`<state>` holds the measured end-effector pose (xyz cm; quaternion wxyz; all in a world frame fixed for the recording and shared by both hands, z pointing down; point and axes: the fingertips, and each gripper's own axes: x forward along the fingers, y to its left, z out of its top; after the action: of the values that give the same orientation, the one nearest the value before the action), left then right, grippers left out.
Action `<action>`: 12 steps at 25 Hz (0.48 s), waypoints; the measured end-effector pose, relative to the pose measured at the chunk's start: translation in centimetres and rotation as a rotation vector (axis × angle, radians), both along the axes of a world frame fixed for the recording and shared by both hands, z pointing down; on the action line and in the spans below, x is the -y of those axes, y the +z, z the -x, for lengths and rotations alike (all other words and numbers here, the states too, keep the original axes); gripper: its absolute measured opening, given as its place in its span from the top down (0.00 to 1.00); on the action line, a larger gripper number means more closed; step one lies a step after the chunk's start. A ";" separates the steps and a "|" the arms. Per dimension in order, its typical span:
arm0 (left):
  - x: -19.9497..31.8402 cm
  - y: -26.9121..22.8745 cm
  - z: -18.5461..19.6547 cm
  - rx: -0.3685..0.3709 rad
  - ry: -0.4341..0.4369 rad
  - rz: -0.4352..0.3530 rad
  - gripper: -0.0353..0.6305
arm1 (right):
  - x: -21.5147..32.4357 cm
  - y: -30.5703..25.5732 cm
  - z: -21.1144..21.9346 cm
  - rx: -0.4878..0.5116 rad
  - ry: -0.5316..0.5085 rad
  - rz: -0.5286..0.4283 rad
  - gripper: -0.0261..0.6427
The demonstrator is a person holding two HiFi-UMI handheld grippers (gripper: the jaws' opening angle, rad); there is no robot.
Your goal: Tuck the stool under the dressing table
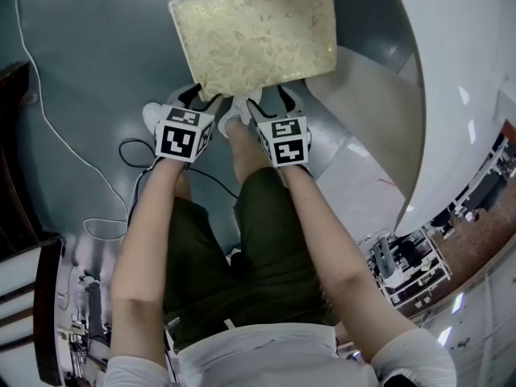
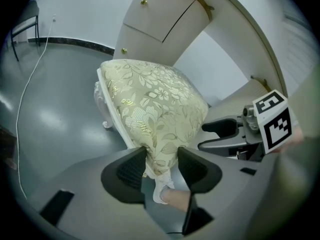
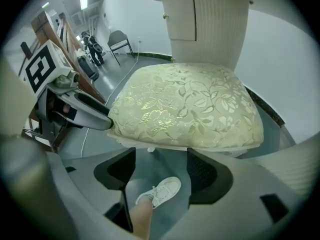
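The stool [image 1: 254,35], white-framed with a cream floral cushion, stands on the grey floor just ahead of me. Its near edge meets both grippers. My left gripper [image 1: 201,99] has the cushion's near corner [image 2: 157,154] squeezed between its black pads [image 2: 131,170]. My right gripper [image 1: 270,99] is open at the cushion's front edge [image 3: 185,143]; only floor and a shoe show between its jaws [image 3: 160,169]. The white dressing table [image 1: 459,71] curves round on the right, and its drawer unit [image 2: 160,19] rises behind the stool [image 3: 190,104].
A white cable [image 1: 48,119] and a black cable [image 1: 137,156] lie on the floor at left. My white shoes [image 1: 153,115] stand right under the grippers. Dark furniture [image 1: 16,176] lines the left side. A chair [image 3: 117,39] and people [image 3: 92,46] are far off.
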<state>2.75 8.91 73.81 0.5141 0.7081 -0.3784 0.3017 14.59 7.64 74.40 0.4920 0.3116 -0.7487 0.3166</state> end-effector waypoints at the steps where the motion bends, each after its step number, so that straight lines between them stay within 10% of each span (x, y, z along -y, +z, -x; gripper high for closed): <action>1: 0.0 0.0 -0.1 -0.008 0.005 -0.003 0.65 | 0.0 0.0 0.2 -0.001 -0.004 -0.001 0.47; 12: 3.5 0.1 -4.9 -0.042 0.016 -0.084 0.66 | 0.6 0.4 -3.3 -0.035 0.016 -0.005 0.48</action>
<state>7.61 5.44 73.88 0.4893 0.7382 -0.3743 0.2748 17.89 7.09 74.76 0.5016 0.3243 -0.7383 0.3134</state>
